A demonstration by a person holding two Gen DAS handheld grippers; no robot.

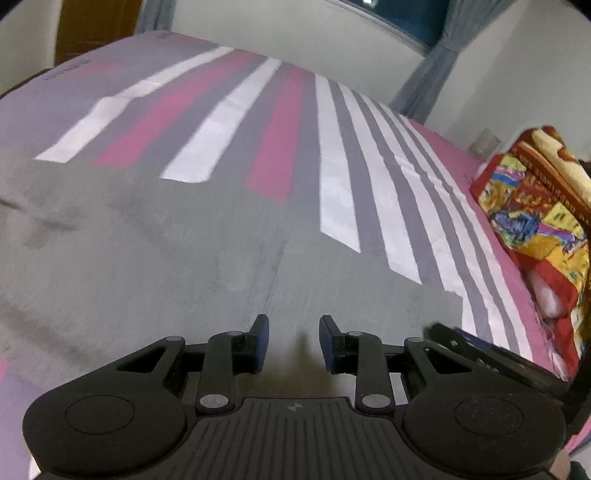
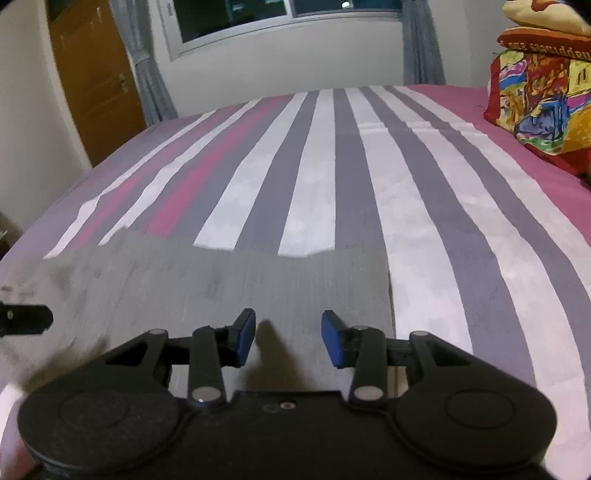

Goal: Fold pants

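Grey pants (image 1: 166, 240) lie flat on a striped bedsheet (image 1: 229, 122). In the left wrist view they fill the near half of the bed. My left gripper (image 1: 294, 341) is open and empty just above them. In the right wrist view the pants (image 2: 221, 280) form a flat grey band with a straight right edge. My right gripper (image 2: 288, 338) is open and empty above that band, near its right edge. The right gripper's body shows at the lower right of the left wrist view (image 1: 480, 350). The left gripper's tip shows at the left edge of the right wrist view (image 2: 22, 317).
The bedsheet (image 2: 369, 184) has white, grey and pink stripes. A colourful folded blanket (image 1: 535, 206) lies at the bed's right side; it also shows in the right wrist view (image 2: 535, 99). A window (image 2: 277, 18), curtains and a wooden door (image 2: 96, 77) stand beyond the bed.
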